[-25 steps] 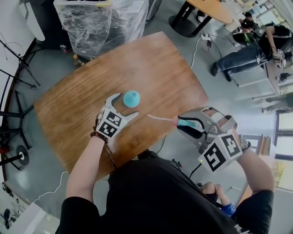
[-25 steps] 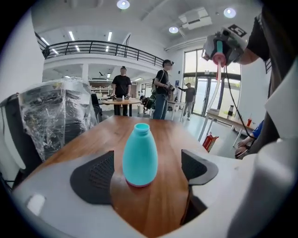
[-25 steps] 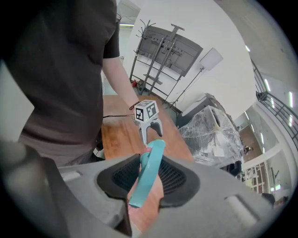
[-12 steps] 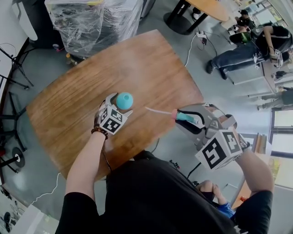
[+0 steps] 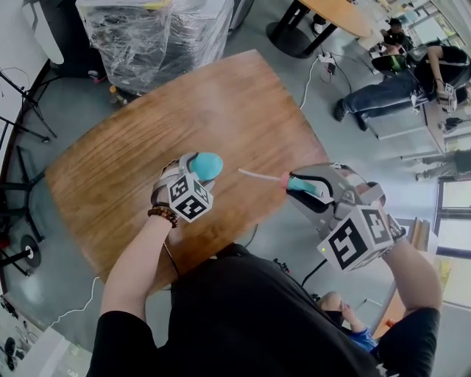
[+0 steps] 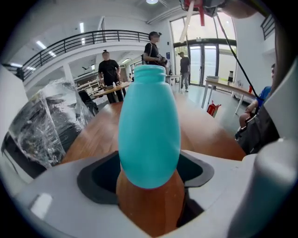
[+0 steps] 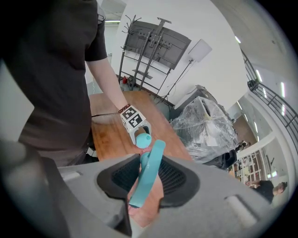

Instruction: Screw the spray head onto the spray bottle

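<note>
A teal spray bottle (image 5: 208, 164) with an open neck (image 6: 149, 70) sits between the jaws of my left gripper (image 5: 197, 168), over the wooden table (image 5: 243, 103). Those jaws are closing, and the pads touch its sides. The bottle leans to the right, toward the other hand. My right gripper (image 5: 307, 188) is shut on the teal spray head (image 5: 302, 185), off the table's near right edge. The head's white dip tube (image 5: 257, 176) points left at the bottle. In the right gripper view the spray head (image 7: 148, 172) stands in front of the bottle (image 7: 143, 138).
A plastic-wrapped stack (image 5: 147, 37) stands behind the table. Dark stand legs (image 5: 15, 147) are on the floor at the left. A second table (image 5: 331, 15) and seated people (image 5: 412, 74) are at the upper right. Cables lie on the floor.
The left gripper has closed in on the bottle and turned, so the bottle now leans right. The right gripper with the spray head has barely shifted.
</note>
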Motion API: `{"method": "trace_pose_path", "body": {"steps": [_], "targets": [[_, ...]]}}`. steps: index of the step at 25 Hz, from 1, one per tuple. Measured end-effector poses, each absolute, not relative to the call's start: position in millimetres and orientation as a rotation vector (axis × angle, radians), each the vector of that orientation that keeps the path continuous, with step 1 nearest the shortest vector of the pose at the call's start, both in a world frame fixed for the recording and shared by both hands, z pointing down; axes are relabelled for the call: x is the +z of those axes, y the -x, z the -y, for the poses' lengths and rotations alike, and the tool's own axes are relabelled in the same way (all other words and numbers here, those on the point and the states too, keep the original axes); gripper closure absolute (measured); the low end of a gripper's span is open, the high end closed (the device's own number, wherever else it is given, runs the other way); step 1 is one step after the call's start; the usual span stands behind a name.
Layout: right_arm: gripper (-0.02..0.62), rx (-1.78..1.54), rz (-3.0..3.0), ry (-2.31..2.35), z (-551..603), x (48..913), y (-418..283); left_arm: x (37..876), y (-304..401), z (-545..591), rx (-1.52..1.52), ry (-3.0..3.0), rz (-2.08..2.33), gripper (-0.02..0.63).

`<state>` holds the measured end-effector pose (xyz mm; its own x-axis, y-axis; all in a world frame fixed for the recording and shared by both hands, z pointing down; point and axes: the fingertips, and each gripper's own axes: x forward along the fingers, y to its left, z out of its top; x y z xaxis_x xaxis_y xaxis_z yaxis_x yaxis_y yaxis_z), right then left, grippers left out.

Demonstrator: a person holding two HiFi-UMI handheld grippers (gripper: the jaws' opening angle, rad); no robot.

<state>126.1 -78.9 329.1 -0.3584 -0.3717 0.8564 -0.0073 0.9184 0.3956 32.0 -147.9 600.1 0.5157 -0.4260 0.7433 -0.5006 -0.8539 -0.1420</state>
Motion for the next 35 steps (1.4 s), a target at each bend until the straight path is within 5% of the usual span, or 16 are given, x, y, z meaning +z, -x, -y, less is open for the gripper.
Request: {"method": "trace_pose_path", "body": {"steps": [10, 35], "targets": [[0.48, -0.475, 1.893, -0.206, 64, 333, -108, 574, -24, 113, 1.672, -2.625, 0.695, 0.206], [0.48, -0.996, 1.675, 0.134, 9, 390, -74, 503, -39, 47, 1.844, -2.665, 0.575, 0.212]]}}
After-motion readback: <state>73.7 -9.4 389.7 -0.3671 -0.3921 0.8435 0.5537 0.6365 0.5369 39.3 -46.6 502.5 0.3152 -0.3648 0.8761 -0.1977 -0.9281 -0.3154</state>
